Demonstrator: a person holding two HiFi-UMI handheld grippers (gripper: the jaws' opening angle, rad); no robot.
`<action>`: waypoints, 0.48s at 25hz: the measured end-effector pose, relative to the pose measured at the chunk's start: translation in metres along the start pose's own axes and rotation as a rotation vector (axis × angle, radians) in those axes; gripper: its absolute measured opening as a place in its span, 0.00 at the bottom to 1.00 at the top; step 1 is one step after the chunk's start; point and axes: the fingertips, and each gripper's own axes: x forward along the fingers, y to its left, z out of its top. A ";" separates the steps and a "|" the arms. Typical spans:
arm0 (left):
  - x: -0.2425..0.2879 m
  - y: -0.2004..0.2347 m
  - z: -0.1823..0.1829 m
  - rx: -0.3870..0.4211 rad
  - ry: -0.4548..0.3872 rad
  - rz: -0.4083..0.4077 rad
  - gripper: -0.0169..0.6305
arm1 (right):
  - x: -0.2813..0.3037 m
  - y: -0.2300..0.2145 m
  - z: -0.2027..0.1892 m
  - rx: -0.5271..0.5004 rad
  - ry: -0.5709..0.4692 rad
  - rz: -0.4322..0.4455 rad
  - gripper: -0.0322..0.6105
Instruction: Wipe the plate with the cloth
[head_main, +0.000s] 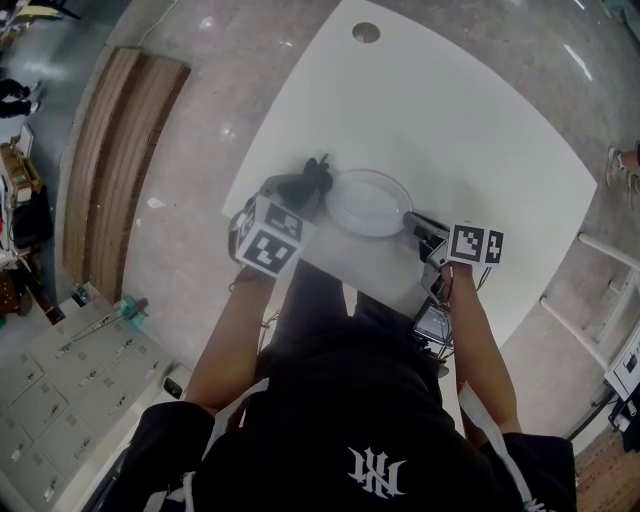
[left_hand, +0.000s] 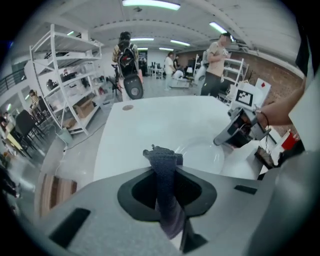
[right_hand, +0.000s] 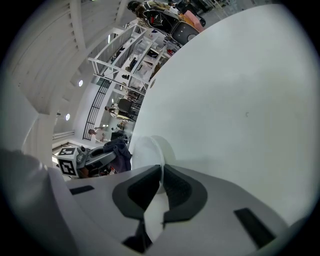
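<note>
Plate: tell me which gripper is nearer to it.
Right. The right gripper is shut on the plate at its rim, touching it; the left gripper holds the cloth just beside the opposite rim.

From the head view we cannot see the left gripper's (head_main: 308, 195) jaws, because its marker cube (head_main: 268, 235) and the dark cloth (head_main: 300, 183) cover them. The right gripper (head_main: 412, 218) hides the plate's (head_main: 365, 200) near right rim, and the person's torso (head_main: 350, 400) hides the table's (head_main: 450, 120) near edge. In the left gripper view the cloth's lower end disappears between the jaws. In the right gripper view the far people (right_hand: 122, 107) are too small to make out.
</note>
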 end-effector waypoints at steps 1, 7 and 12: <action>-0.003 -0.009 0.011 -0.015 -0.029 -0.030 0.10 | 0.000 0.000 0.000 0.000 -0.001 0.001 0.08; 0.016 -0.131 0.071 -0.056 -0.132 -0.399 0.10 | 0.000 -0.001 -0.001 0.001 -0.006 0.005 0.08; 0.061 -0.159 0.071 0.016 -0.088 -0.400 0.10 | 0.001 -0.002 -0.001 0.006 -0.011 0.003 0.08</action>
